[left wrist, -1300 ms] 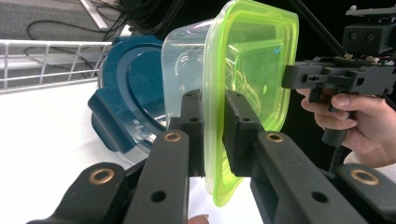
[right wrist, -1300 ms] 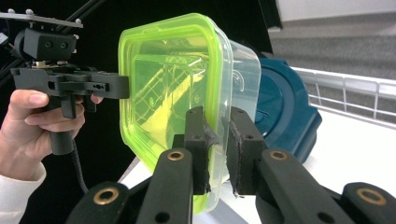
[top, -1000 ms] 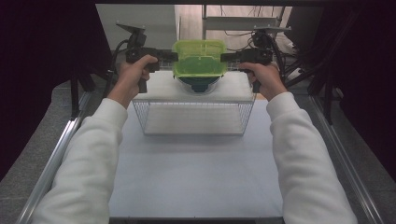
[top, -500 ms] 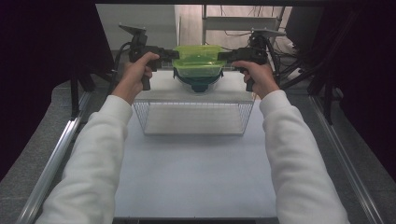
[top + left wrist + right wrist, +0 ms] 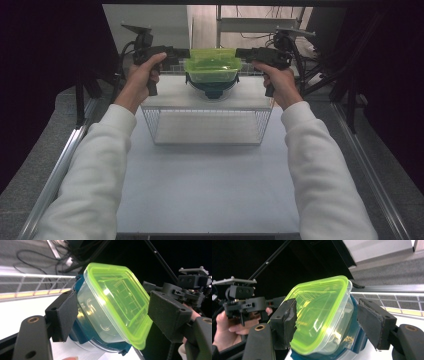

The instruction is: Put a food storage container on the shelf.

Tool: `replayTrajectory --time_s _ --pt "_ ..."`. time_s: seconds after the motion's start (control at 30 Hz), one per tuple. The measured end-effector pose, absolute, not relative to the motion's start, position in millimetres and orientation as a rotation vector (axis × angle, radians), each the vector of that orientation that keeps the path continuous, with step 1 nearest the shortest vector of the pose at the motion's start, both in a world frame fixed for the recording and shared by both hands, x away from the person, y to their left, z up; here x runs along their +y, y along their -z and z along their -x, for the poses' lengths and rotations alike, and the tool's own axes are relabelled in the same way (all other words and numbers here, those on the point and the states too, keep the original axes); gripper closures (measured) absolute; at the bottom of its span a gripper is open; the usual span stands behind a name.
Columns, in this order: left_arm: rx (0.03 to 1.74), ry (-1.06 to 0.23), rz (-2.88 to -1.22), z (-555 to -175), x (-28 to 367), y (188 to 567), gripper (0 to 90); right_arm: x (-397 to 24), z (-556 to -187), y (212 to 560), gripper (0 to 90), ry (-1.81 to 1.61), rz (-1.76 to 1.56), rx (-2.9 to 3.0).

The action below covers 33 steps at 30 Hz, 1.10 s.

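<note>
Clear box with a bright green lid (image 5: 212, 67), set on top of a dark blue box (image 5: 212, 90) on the far part of a wire shelf (image 5: 207, 125) that stands on the white bench (image 5: 207, 190). Left tool (image 5: 186, 52) and right tool (image 5: 239, 52) just opened wide, one at each end of the green-lidded box, pads off its sides. Stacking looks done; left to do: pull both tools back and away.
</note>
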<state>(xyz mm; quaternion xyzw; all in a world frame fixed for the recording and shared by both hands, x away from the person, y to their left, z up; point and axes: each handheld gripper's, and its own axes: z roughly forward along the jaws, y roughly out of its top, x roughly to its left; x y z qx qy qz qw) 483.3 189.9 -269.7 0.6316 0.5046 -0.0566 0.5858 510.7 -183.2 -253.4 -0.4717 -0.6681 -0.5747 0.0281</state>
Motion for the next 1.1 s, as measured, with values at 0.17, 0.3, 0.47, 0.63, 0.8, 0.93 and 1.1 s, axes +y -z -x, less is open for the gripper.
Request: replayTrajectory --time_s 0.17,0.3,0.47,0.63,0.8,0.93,1.1 --pt "1.136 0.054 -1.500 -463.2 190.1 262.0 22.0 -187.4 -495.7 249.8 29.4 1.810 1.350 -2.172" --pt "1.077 -0.008 -1.540 -440.5 192.8 262.2 21.4 -190.1 -480.0 251.3 27.2 1.805 1.276 -2.281" --pt "1.044 -0.091 -1.580 -413.0 197.0 266.9 21.3 -193.3 -460.5 255.3 26.8 1.791 1.212 -2.393" --pt "1.017 -0.138 -1.614 -374.9 205.6 278.1 21.3 -202.4 -430.9 259.1 25.8 1.759 1.131 -2.526" --pt "0.992 -0.239 -1.660 -322.0 211.8 307.6 22.2 -218.1 -387.7 273.1 25.8 1.787 1.059 -2.576" --pt "0.986 -0.231 -1.670 -299.2 214.2 330.9 22.7 -227.8 -362.0 293.5 25.6 1.752 1.027 -2.594" --pt "1.010 -0.262 -1.721 -267.3 209.3 379.9 24.5 -240.9 -333.3 329.4 25.0 1.735 1.040 -2.603"
